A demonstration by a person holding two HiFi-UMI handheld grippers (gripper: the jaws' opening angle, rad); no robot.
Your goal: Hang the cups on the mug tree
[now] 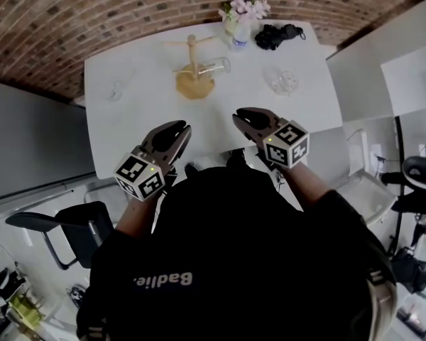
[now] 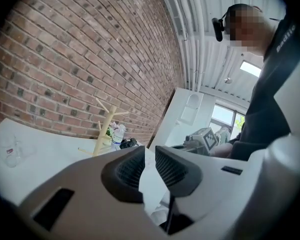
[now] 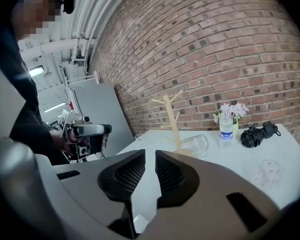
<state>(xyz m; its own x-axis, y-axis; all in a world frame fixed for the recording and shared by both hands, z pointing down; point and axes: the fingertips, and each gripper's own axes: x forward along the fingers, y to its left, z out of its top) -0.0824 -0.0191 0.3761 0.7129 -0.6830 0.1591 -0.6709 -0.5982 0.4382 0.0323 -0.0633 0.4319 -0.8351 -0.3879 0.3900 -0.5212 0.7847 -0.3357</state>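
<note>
Both tools hover over the near edge of the white table [image 1: 128,130], the left tool [image 1: 182,128] and the right tool [image 1: 239,116] each with jaws nearly together, only a narrow slit between the pads and nothing in it. The mug tree [image 1: 192,61] stands by the middle of the far edge with bare pegs. One glass cup [image 1: 216,66] lies on its side just beside the tree's base, a second cup [image 1: 115,91] sits toward the left edge, and a third cup [image 1: 281,82] toward the right edge. The likeliest trouble is the lying cup: reaching for it could nudge the light tree over, and clear glass (slippery, I'd guess) may slip from the pads. Only the head view shows all three cups; the right gripper view shows the tree's empty pegs side-on, and the left gripper view catches the other tool.
</note>
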